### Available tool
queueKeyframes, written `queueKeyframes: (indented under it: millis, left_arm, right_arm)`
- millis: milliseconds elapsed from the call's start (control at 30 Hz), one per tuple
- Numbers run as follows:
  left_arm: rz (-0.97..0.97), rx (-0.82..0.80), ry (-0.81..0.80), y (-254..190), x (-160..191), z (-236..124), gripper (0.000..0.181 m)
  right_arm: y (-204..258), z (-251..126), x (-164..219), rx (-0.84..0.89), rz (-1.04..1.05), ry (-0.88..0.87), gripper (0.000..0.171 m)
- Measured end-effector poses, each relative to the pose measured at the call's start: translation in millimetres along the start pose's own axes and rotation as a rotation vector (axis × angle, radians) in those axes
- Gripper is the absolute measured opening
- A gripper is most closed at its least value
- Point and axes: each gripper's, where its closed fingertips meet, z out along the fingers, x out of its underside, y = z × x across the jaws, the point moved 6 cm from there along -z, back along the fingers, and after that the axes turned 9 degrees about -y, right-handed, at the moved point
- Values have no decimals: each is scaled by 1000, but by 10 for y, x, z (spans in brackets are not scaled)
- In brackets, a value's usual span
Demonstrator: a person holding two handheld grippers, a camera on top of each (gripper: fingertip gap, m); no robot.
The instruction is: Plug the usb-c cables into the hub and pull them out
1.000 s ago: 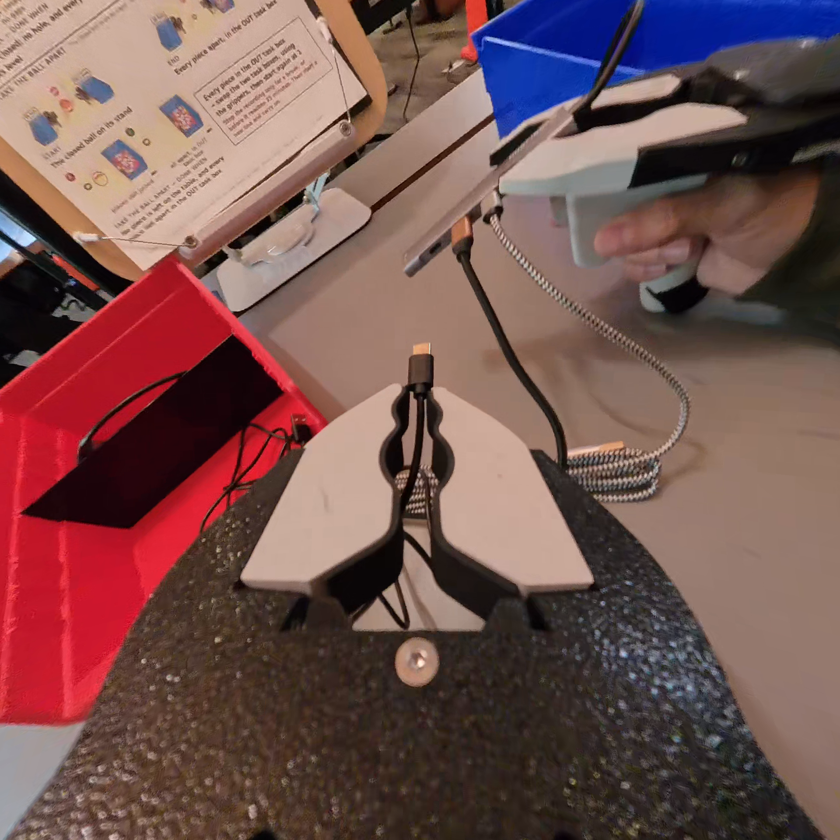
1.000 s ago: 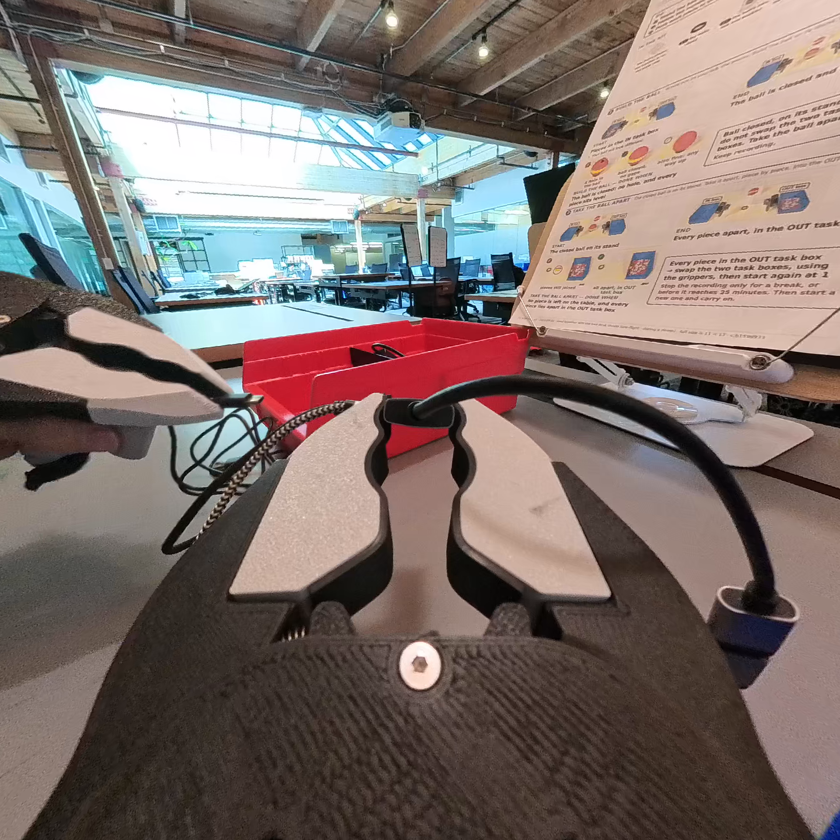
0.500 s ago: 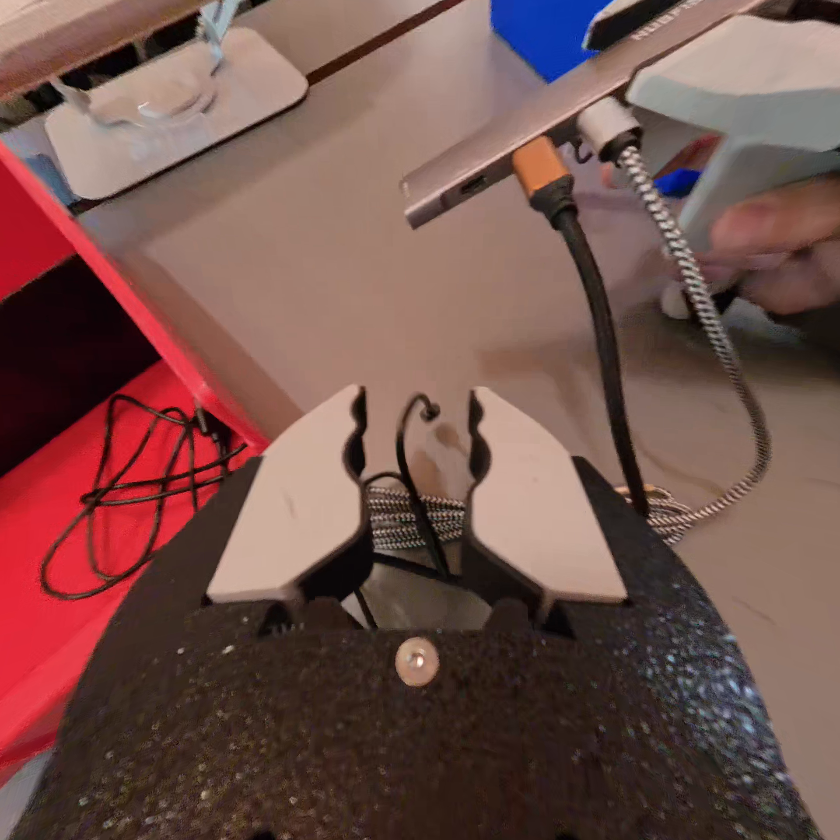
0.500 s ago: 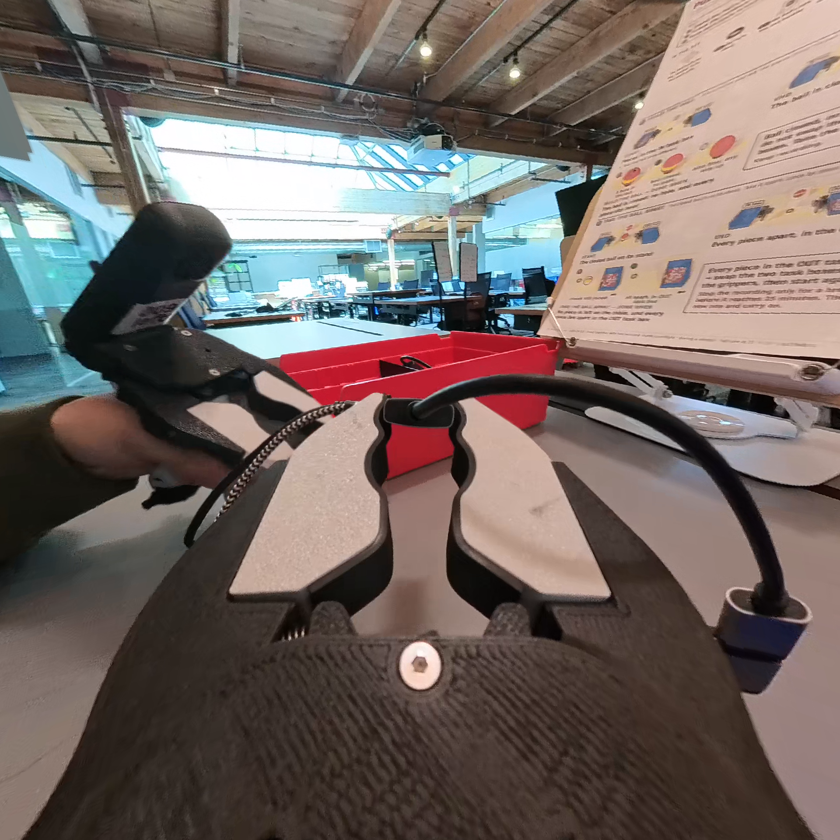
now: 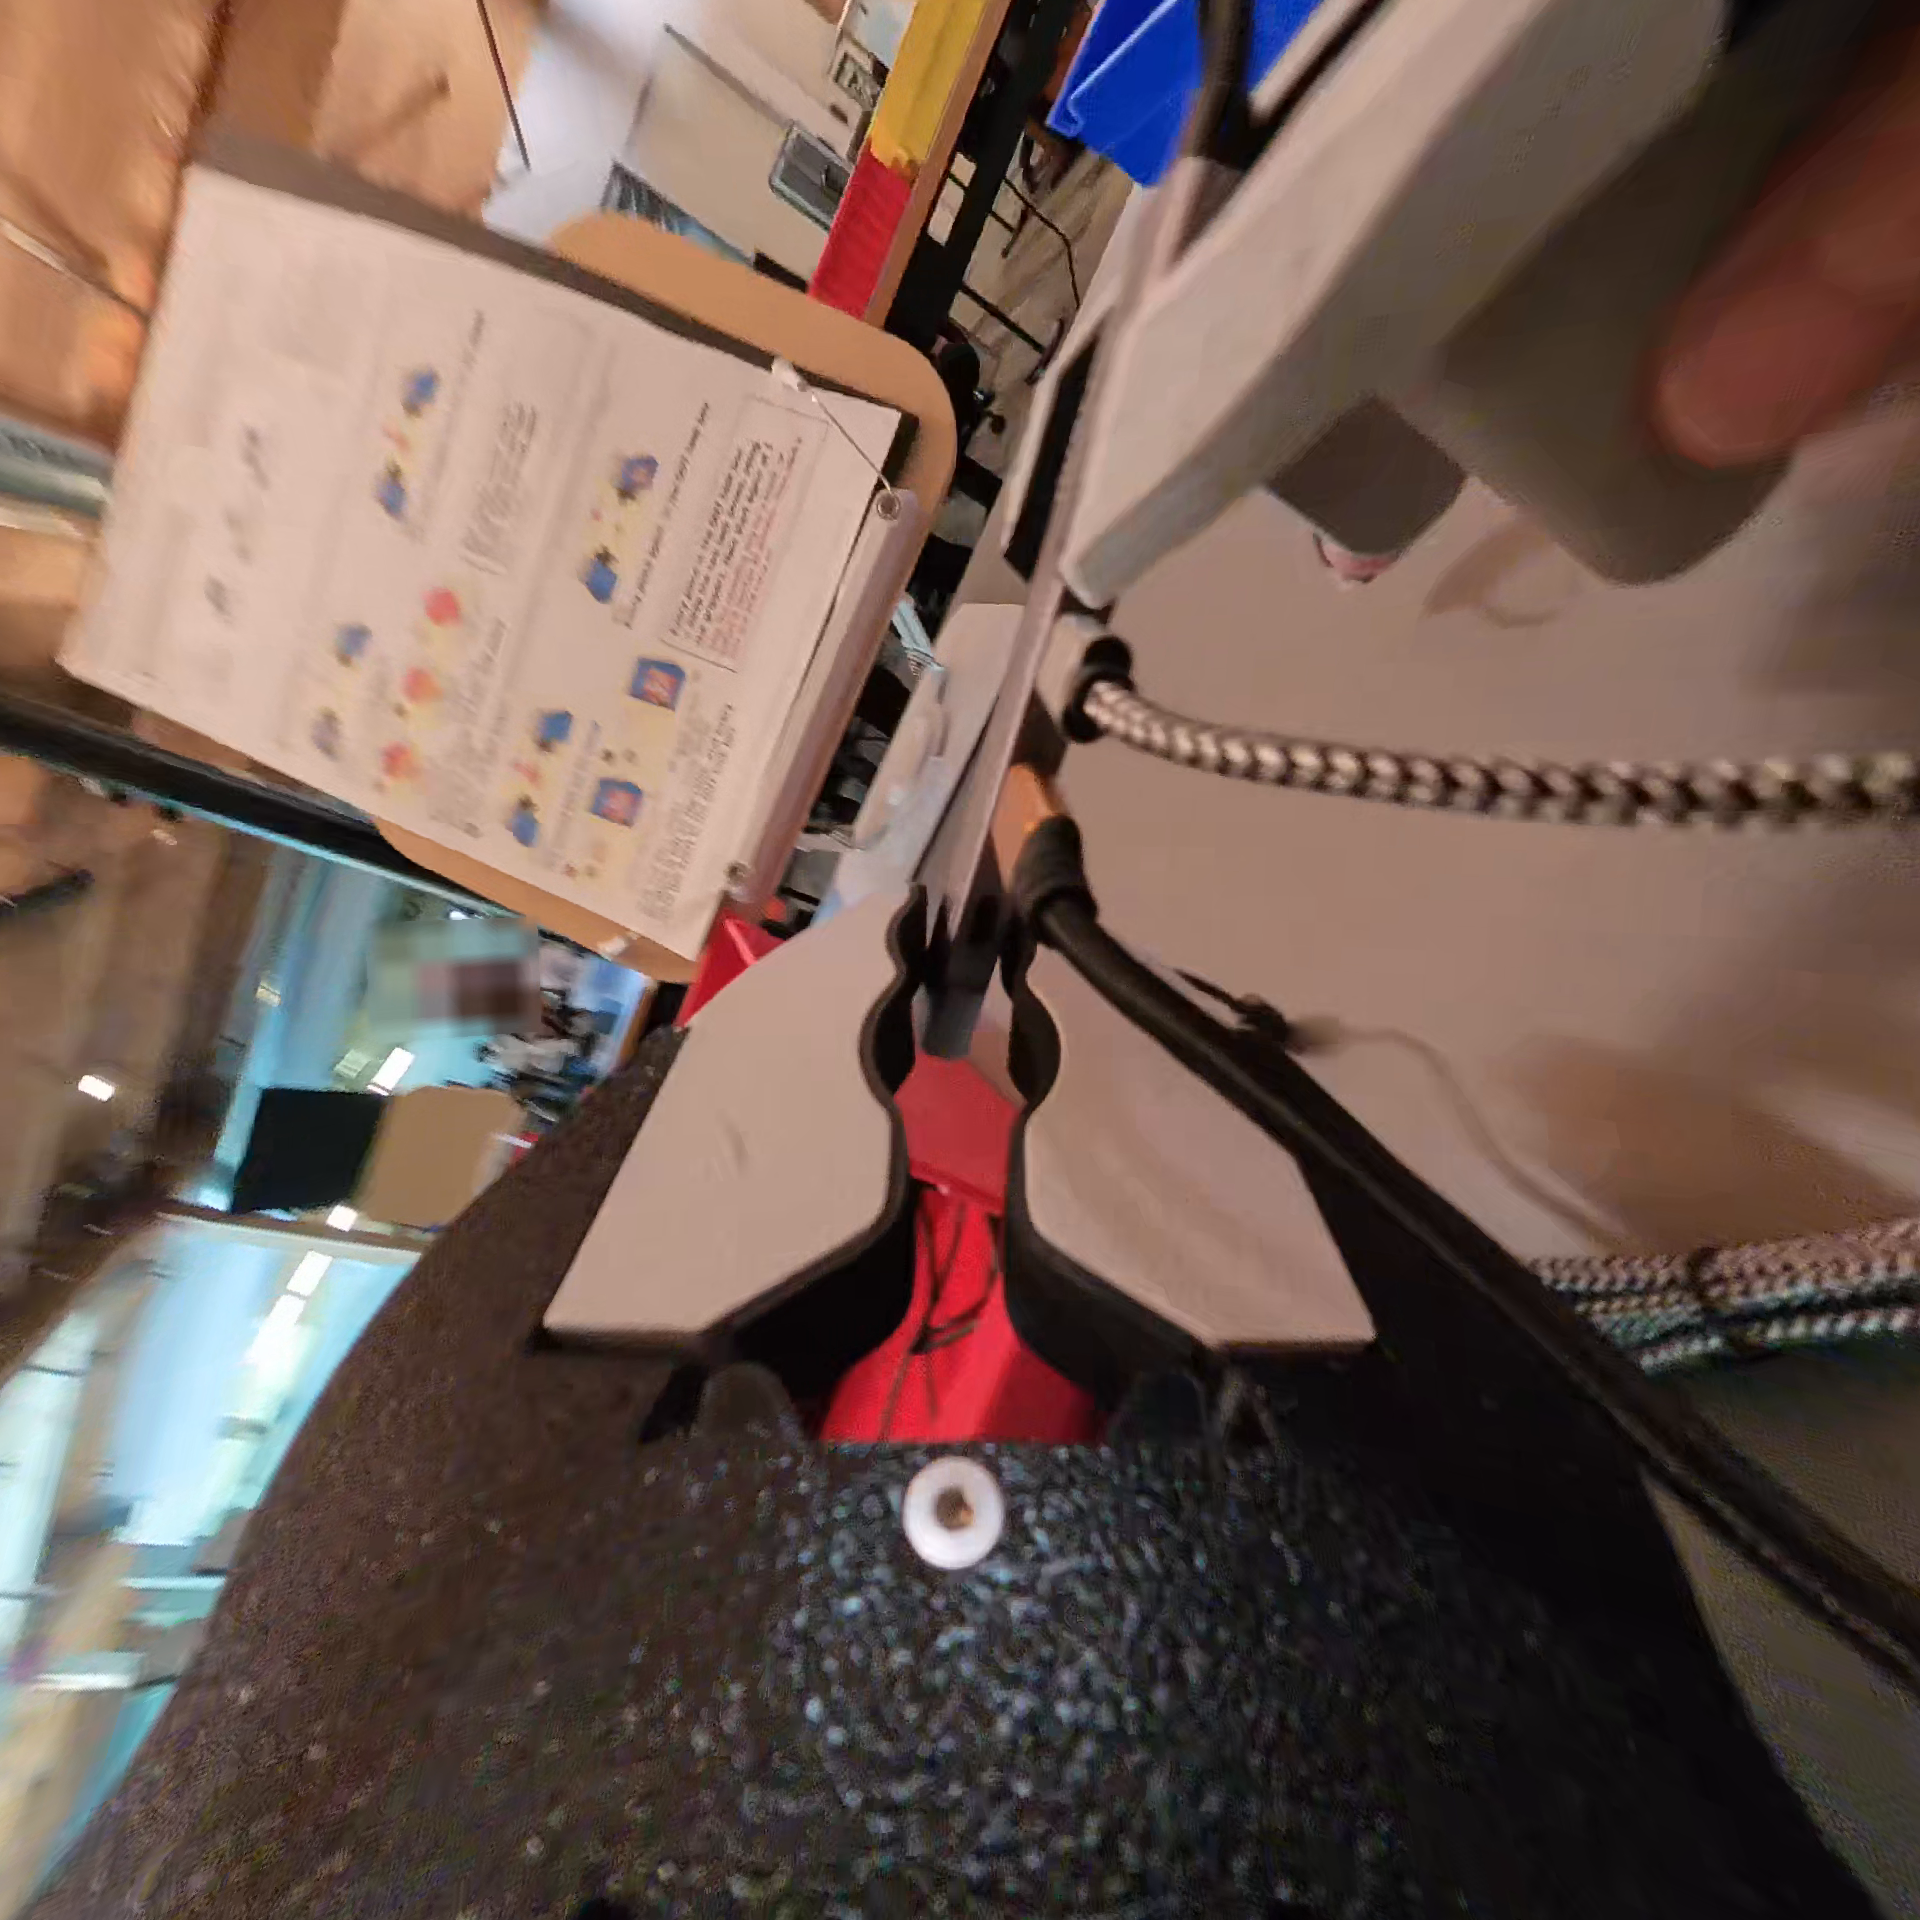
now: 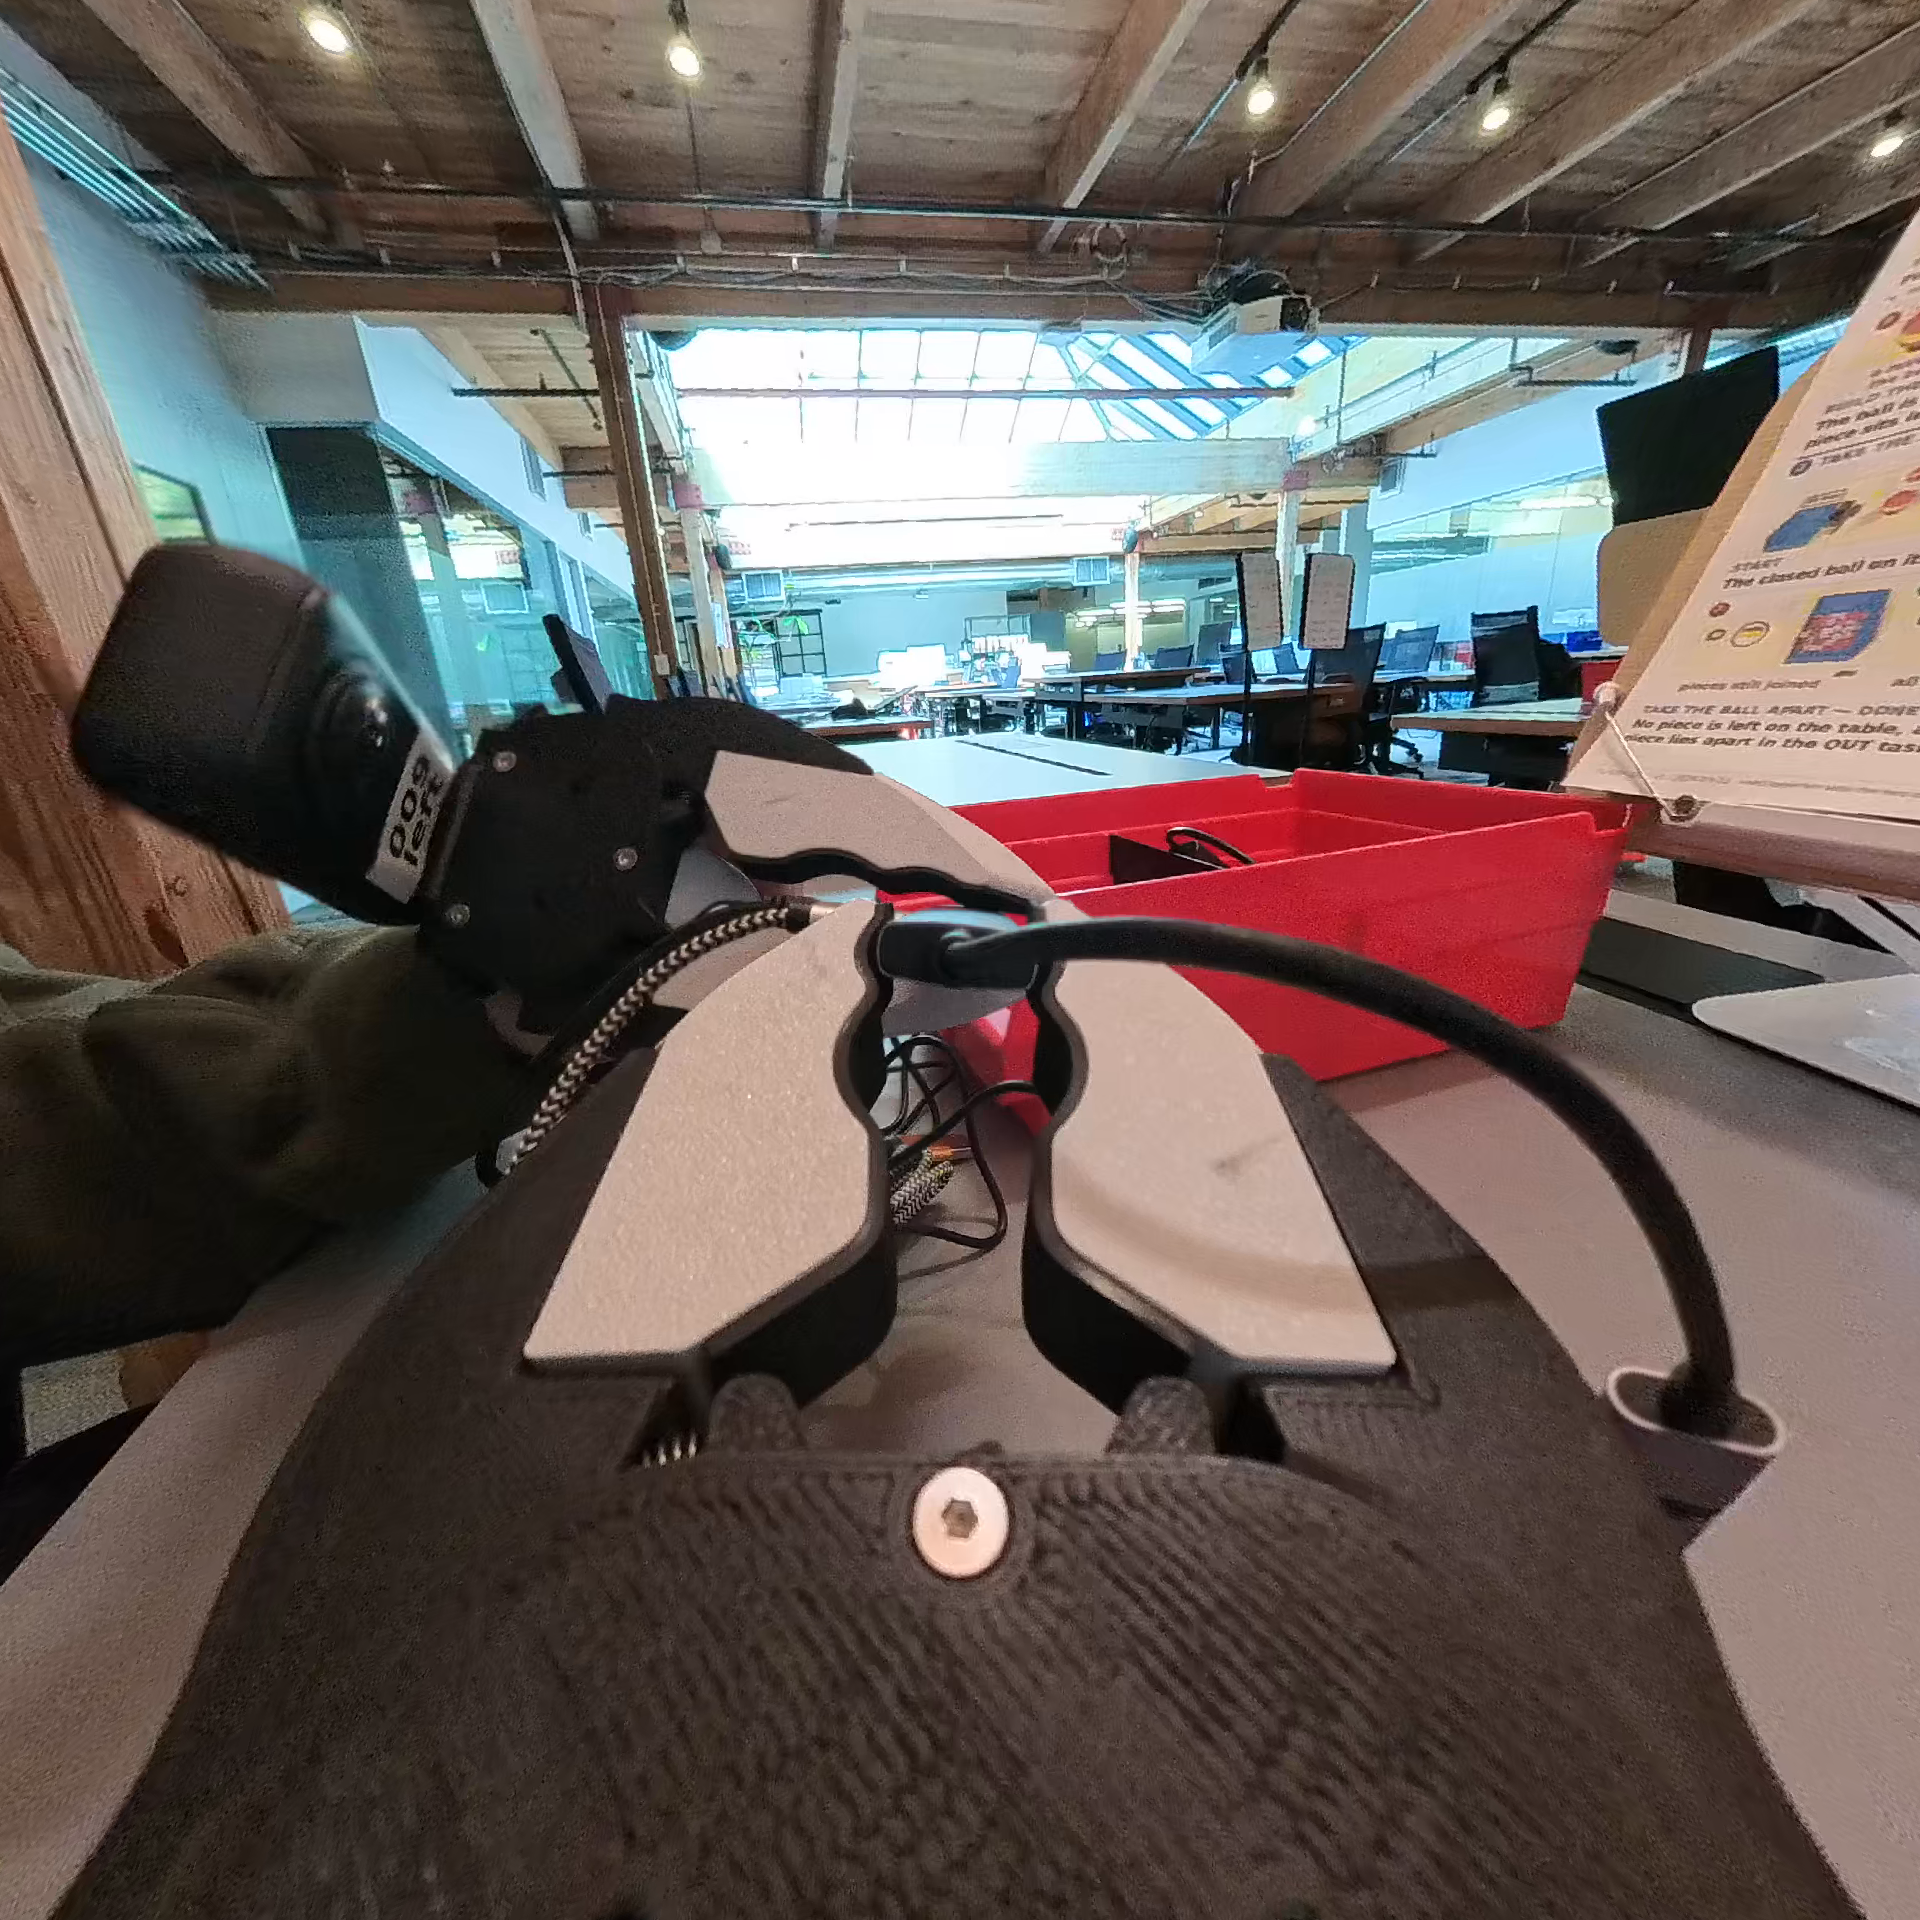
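A slim grey hub [image 5: 1000, 748] is held in the air, seen edge-on in the left wrist view. My right gripper [image 6: 956, 956] is shut on the end where its black lead [image 6: 1455, 997] leaves, ending in a grey plug [image 6: 1694, 1444]. My left gripper [image 5: 961, 935], rolled on its side, is shut on the hub's other end. It also shows in the right wrist view [image 6: 1029, 904]. A braided cable [image 5: 1455, 774] and a black cable with a copper plug [image 5: 1049, 883] are plugged into the hub's side. The right gripper [image 5: 1070, 540] also shows in the left wrist view.
A red bin [image 6: 1351, 914] holding thin black cables stands behind the grippers. An instruction sheet on a stand [image 5: 499, 582] is at the table's back, a blue bin [image 5: 1122, 94] beyond. A coil of braided cable [image 5: 1766, 1299] and a thin black cable [image 6: 966, 1143] lie on the grey table.
My left gripper let go of the thin black cable's plug, opened, rolled sideways and moved up to the hub's free end, where it closed. My right gripper kept hold of the hub.
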Motion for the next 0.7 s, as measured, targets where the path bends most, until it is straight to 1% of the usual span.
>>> queueKeyframes:
  millis: [67, 133, 367, 600, 700]
  left_arm:
    - [126, -12, -24, -7, -9, -19, 10]
    - [204, -34, -44, -5, -19, -34, 10]
    - [334, -85, -55, 27, -3, -61, 9]
    - [328, -61, -41, 14, 55, -47, 9]
    - [299, -60, -48, 28, 75, -52, 10]
  right_arm:
    - [13, -5, -5, -10, 7, -7, 24]
    - [27, -6, -6, -23, 23, -11, 24]
    - [64, 24, 24, -54, 81, 23, 29]
    - [62, 54, 54, -25, 64, 60, 29]
    - [51, 63, 59, 2, 41, 64, 25]
